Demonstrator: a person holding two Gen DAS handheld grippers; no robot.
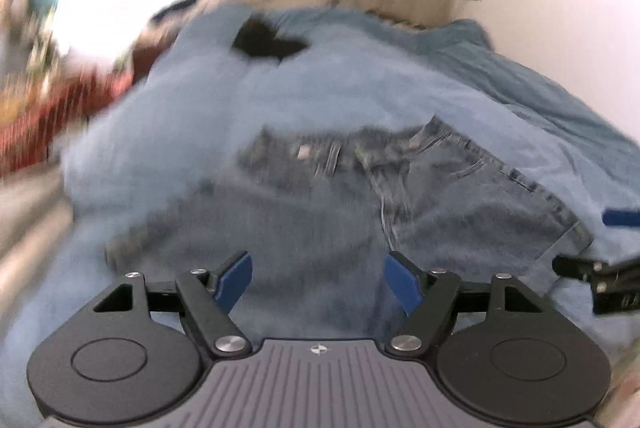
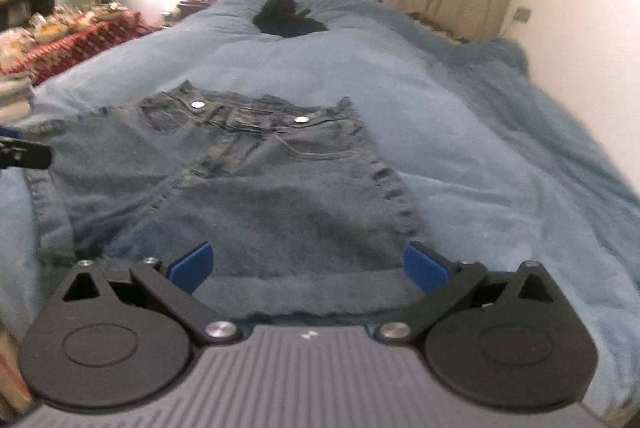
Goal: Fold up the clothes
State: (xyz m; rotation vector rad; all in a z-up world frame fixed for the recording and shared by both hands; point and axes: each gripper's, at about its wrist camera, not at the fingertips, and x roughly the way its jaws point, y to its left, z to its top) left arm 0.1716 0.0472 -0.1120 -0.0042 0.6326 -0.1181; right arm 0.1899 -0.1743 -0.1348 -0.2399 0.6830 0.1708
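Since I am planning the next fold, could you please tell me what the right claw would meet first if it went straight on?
Most likely the folded jeans: the open right claw points down at them, though depth is unclear.

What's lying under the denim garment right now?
The denim garment lies on a blue fleece blanket that shows on all sides of it. A black item sits farther back on the blanket. Anything directly beneath the denim is covered.

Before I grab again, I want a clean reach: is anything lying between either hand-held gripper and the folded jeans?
Nothing visible. The folded blue denim jeans lie on the blue fleece blanket directly ahead of the open right hand-held gripper and left hand-held gripper. The black cloth lies far beyond.
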